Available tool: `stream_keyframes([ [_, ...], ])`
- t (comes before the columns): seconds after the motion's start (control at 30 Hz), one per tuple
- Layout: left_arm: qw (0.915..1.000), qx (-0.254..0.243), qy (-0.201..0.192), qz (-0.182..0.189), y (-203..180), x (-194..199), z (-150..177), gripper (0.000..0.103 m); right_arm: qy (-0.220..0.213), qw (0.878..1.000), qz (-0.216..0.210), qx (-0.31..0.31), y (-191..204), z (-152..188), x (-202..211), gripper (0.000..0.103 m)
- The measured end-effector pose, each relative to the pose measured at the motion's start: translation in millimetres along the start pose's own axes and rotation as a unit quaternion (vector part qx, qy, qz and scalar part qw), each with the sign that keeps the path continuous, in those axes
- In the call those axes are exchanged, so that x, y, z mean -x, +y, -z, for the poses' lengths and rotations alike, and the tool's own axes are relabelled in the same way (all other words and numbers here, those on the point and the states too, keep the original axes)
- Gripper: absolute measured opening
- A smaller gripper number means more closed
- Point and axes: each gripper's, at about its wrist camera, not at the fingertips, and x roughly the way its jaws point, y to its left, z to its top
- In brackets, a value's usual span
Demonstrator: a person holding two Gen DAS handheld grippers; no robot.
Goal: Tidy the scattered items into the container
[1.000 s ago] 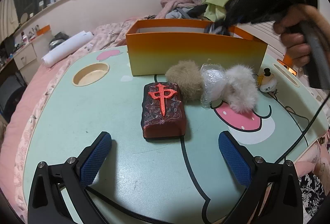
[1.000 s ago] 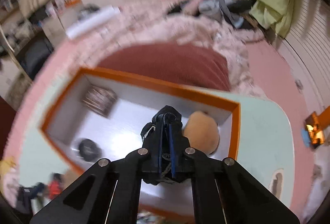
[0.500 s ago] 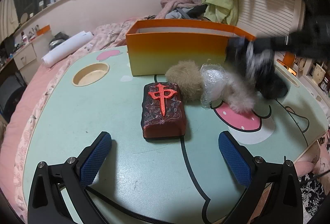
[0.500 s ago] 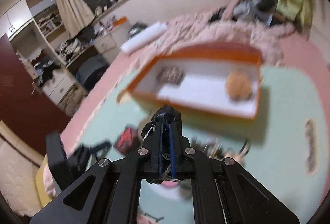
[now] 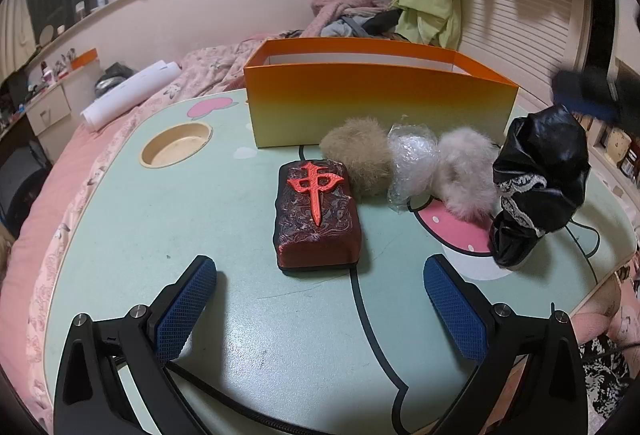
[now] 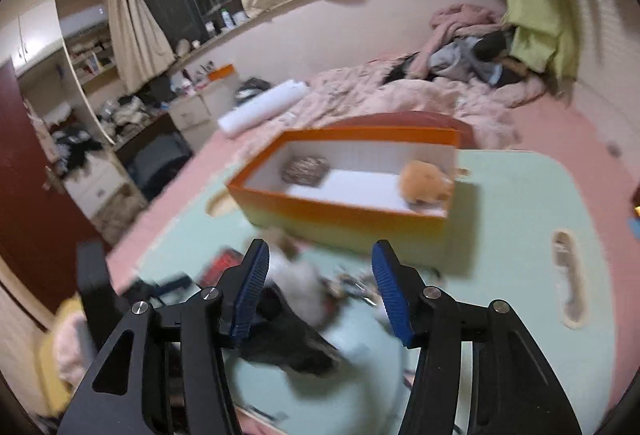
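Left wrist view: left gripper [image 5: 320, 299] spread wide, nothing between the pads, low over the desk [image 5: 224, 219] in front of the red mahjong block [image 5: 318, 215]. Tan pompom [image 5: 358, 161], plastic wrap [image 5: 412, 161] and white pompom [image 5: 466, 175] sit in front of the orange box [image 5: 376, 107]. Right gripper [image 6: 318, 285] jaws have just been opening, black fabric item [image 5: 536, 187] below and between them, not pinched.

On the desk [image 5: 168, 219] a red mahjong-tile block [image 5: 316, 215] lies ahead of the left gripper [image 5: 320, 311], jaws wide apart. Behind it sit a tan pompom [image 5: 356, 155], a plastic wrap [image 5: 412, 159], a white pompom [image 5: 464, 171], a black pouch [image 5: 540, 179] and an orange box [image 5: 376, 107].
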Motion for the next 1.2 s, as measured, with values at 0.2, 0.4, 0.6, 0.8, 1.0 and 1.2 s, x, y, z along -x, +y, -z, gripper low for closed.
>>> stream_keyframes([
  [0.2,1.0000,-0.002,0.000,0.002,0,0,0,0.103,0.025,0.998,0.059,0.013,-13,46,7,0.055],
  [0.4,1.0000,-0.003,0.000,0.004,0,0,0,0.103,0.057,0.996,0.059,0.025,-15,65,-4,0.055],
  [0.6,1.0000,-0.005,0.000,0.005,0,0,0,0.103,0.049,0.993,0.094,0.055,1,79,-17,0.061],
  [0.8,0.9999,-0.007,0.000,0.007,0,-1,0,0.103,0.032,0.990,0.101,0.090,11,87,-25,0.085],
  [1.0,0.9999,-0.007,0.001,0.007,2,-3,-1,0.103,0.029,0.990,0.099,0.092,10,86,-24,0.087],
  [1.2,0.9999,-0.009,0.001,0.010,3,-3,-2,0.103,0.028,0.990,0.099,0.092,9,84,-26,0.092],
])
